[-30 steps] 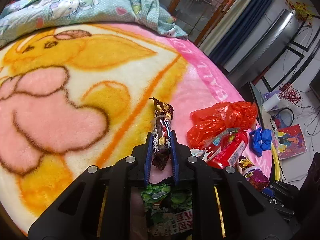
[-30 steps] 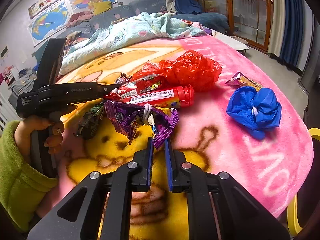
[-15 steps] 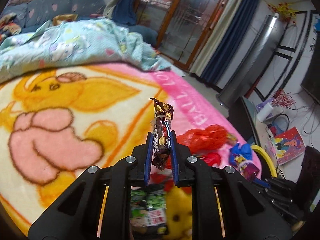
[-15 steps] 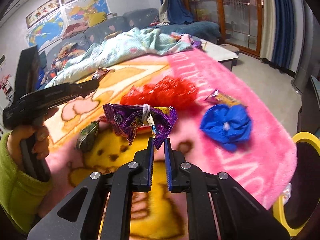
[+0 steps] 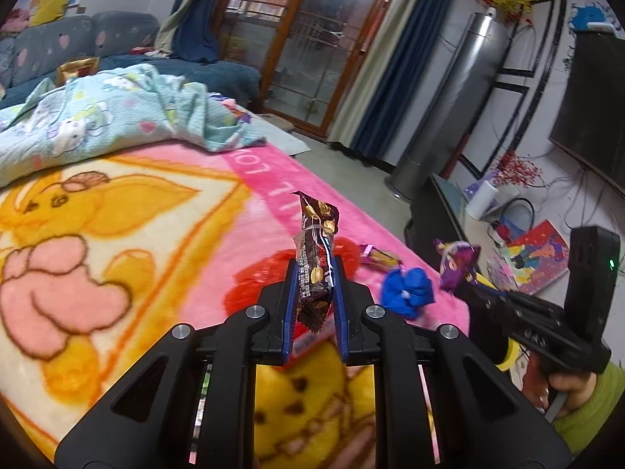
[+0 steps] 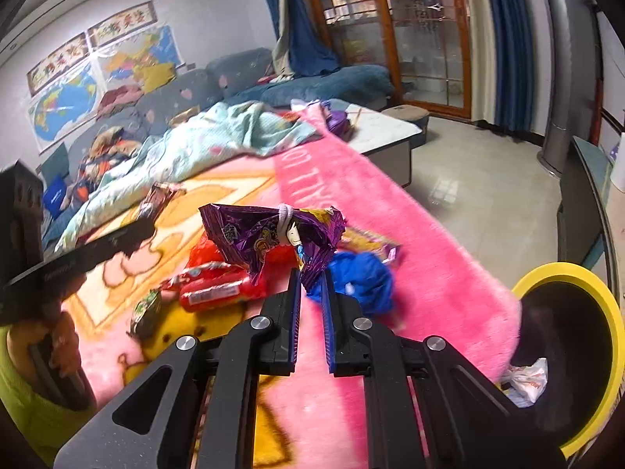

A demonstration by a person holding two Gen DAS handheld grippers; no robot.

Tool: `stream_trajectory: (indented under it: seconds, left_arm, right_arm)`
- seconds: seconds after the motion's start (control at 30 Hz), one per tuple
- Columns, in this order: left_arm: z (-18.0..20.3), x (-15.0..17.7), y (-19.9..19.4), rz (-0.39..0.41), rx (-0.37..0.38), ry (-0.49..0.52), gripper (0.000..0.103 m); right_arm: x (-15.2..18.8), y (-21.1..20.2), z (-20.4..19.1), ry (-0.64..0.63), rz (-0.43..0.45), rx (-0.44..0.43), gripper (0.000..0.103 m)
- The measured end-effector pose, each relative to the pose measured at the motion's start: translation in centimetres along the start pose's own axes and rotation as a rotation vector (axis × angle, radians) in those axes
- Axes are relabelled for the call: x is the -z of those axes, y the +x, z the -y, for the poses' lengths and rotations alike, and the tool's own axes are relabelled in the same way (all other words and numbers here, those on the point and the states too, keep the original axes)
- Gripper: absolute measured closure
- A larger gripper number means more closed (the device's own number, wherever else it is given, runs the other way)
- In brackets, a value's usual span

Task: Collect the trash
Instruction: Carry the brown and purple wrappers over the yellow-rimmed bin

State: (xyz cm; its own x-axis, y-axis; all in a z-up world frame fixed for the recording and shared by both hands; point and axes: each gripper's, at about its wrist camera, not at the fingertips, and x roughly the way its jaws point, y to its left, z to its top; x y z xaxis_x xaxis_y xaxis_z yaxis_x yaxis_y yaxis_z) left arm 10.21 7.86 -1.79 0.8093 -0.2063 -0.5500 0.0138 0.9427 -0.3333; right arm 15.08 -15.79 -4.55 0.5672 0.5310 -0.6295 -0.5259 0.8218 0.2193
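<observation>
My left gripper (image 5: 314,269) is shut on a brown snack wrapper (image 5: 314,226) that stands upright between its blue pads, above the pink blanket (image 5: 254,203). A crumpled purple wrapper (image 6: 273,234) is pinched by its lower corner in my right gripper (image 6: 311,277), which is shut and also held above the blanket. On the blanket lie a red plastic bag (image 5: 250,293), a red tube (image 6: 218,293), a blue bag (image 6: 363,277), a green packet (image 6: 146,312) and a small gold wrapper (image 5: 379,258). A yellow-rimmed bin (image 6: 609,312) stands at the lower right.
A pale blue quilt (image 5: 97,117) is bunched at the blanket's far end, with a sofa (image 6: 234,78) behind. The tiled floor (image 6: 468,179) lies right of the bed edge. A white bag (image 6: 523,383) rests in the bin. A low dark cabinet (image 5: 433,211) stands nearby.
Both grippers have risen off the blanket, each keeping its wrapper. The right one has swung right, so the yellow-rimmed bin has come into view. The trash on the blanket now looks smaller.
</observation>
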Motion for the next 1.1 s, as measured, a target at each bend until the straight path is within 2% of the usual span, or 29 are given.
stream_trajectory:
  seconds: [0.6, 1.1]
  left_arm:
    - [6.0, 1.1, 0.5, 0.016, 0.111, 0.087, 0.092]
    - [11.0, 2.4, 2.4, -0.023, 0.187, 0.189, 0.092]
  right_arm:
    - [-0.7, -2.9, 5.1, 0.100, 0.077, 0.086, 0.093]
    - [-0.4, -5.0, 9.9, 0.193, 0.124, 0.156, 0.093]
